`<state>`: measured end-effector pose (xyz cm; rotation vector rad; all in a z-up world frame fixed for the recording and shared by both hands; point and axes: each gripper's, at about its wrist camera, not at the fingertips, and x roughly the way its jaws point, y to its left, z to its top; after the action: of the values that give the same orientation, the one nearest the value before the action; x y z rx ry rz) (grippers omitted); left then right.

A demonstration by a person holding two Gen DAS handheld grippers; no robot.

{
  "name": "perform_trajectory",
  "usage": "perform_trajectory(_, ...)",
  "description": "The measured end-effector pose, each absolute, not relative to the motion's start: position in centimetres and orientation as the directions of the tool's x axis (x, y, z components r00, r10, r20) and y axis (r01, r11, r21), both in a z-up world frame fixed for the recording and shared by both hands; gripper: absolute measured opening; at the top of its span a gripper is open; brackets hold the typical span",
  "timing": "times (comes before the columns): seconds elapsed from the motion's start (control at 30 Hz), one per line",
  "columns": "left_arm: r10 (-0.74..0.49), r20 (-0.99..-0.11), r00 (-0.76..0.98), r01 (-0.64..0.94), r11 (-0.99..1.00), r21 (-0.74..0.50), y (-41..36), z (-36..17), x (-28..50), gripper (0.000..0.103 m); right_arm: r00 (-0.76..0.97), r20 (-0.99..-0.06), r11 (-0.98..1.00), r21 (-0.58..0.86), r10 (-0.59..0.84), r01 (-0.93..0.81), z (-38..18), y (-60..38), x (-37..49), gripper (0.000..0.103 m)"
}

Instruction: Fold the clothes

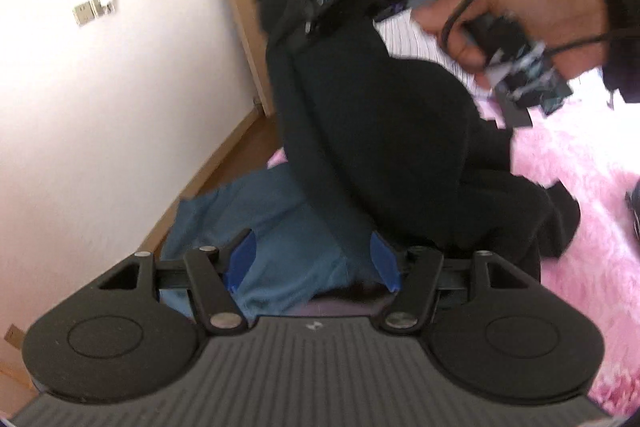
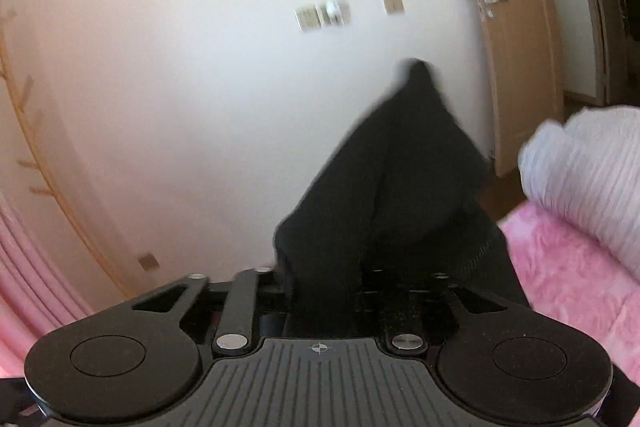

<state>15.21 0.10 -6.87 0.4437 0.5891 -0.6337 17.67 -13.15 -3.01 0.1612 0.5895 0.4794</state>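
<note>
The soft black cloth garment (image 1: 384, 131) hangs limp above the fluffy pink bed cover (image 1: 580, 187), pinched in the right gripper (image 2: 320, 287). It looks light and floppy. The left gripper (image 1: 312, 259) has spread jaws near its lower edge, a good spot to pinch.
</note>
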Motion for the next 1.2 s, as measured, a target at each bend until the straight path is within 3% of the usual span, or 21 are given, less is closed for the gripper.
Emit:
perform_trajectory(0.07,-0.433,-0.647,0.628,0.694,0.688,0.213,-0.4,-7.5,14.7,0.060,0.717,-0.537,0.896,0.265,0.444,-0.356,-4.9,-13.4,16.1,0.049)
perform_trajectory(0.13,-0.446,-0.663,0.601,0.726,0.651,0.221,-0.8,-8.2,14.2,0.060,0.713,-0.571,0.914,0.254,0.406,-0.317,-6.2,-14.7,13.6,0.056)
perform_trajectory(0.2,-0.458,-0.679,0.574,0.757,0.612,0.228,-1.2,-8.9,13.6,0.060,0.708,-0.604,0.930,0.240,0.366,-0.277,-7.5,-15.9,11.1,0.072)
perform_trajectory(0.27,-0.480,-0.692,0.539,0.794,0.564,0.226,-2.1,-9.3,13.1,0.060,0.700,-0.636,0.945,0.225,0.327,-0.237,-8.8,-17.2,8.6,0.076)
perform_trajectory(0.4,-0.546,-0.704,0.454,0.874,0.427,0.233,-5.6,-10.4,12.1,0.060,0.660,-0.742,0.989,0.146,0.119,-0.015,-12.1,-23.0,2.6,0.077)
perform_trajectory(0.53,-0.603,-0.692,0.397,0.916,0.300,0.264,-8.8,-11.8,10.5,0.060,0.467,-0.883,0.961,0.082,-0.052,0.263,-18.0,-31.7,-1.9,0.077)
perform_trajectory(0.57,-0.614,-0.688,0.387,0.922,0.282,0.266,-9.5,-12.1,10.4,0.060,0.427,-0.904,0.963,0.082,-0.037,0.258,-19.7,-32.2,-1.8,0.076)
perform_trajectory(0.63,-0.619,-0.691,0.373,0.927,0.274,0.255,-9.9,-12.6,10.7,0.060,0.344,-0.939,0.965,0.082,-0.008,0.247,-23.1,-33.1,-1.4,0.054)
perform_trajectory(0.67,-0.622,-0.692,0.366,0.930,0.269,0.250,-10.2,-12.8,10.8,0.060,0.320,-0.947,0.968,0.083,0.003,0.237,-24.4,-33.3,-1.0,0.037)
perform_trajectory(0.87,-0.581,-0.720,0.380,0.924,0.276,0.265,-9.4,-13.4,11.4,0.060,0.574,-0.814,0.985,0.159,0.094,0.064,-21.8,-27.5,9.1,0.034)
perform_trajectory(0.93,-0.563,-0.729,0.389,0.920,0.282,0.272,-9.2,-13.5,11.6,0.060,0.639,-0.753,0.982,0.186,0.154,-0.016,-20.3,-25.5,12.1,0.034)
perform_trajectory(1.03,-0.549,-0.736,0.395,0.917,0.284,0.281,-9.4,-13.4,11.4,0.060,0.666,-0.733,0.990,0.100,0.140,-0.097,-17.3,-23.7,12.1,0.034)
perform_trajectory(1.1,-0.560,-0.730,0.392,0.919,0.261,0.294,-10.0,-13.2,10.6,0.060,0.657,-0.748,0.994,0.108,0.091,-0.014,-16.5,-25.5,10.0,0.046)
perform_trajectory(1.13,-0.572,-0.722,0.388,0.922,0.245,0.301,-10.3,-12.9,10.0,0.060,0.652,-0.756,0.994,0.110,0.066,0.027,-16.1,-26.6,8.4,0.064)
perform_trajectory(1.17,-0.582,-0.718,0.382,0.924,0.231,0.305,-10.7,-12.7,9.5,0.060,0.646,-0.763,0.992,0.107,0.039,0.066,-15.9,-28.3,5.5,0.073)
perform_trajectory(1.2,-0.591,-0.716,0.371,0.928,0.215,0.303,-11.4,-12.6,8.6,0.060,0.639,-0.769,0.989,0.104,0.013,0.105,-15.7,-29.9,2.5,0.073)
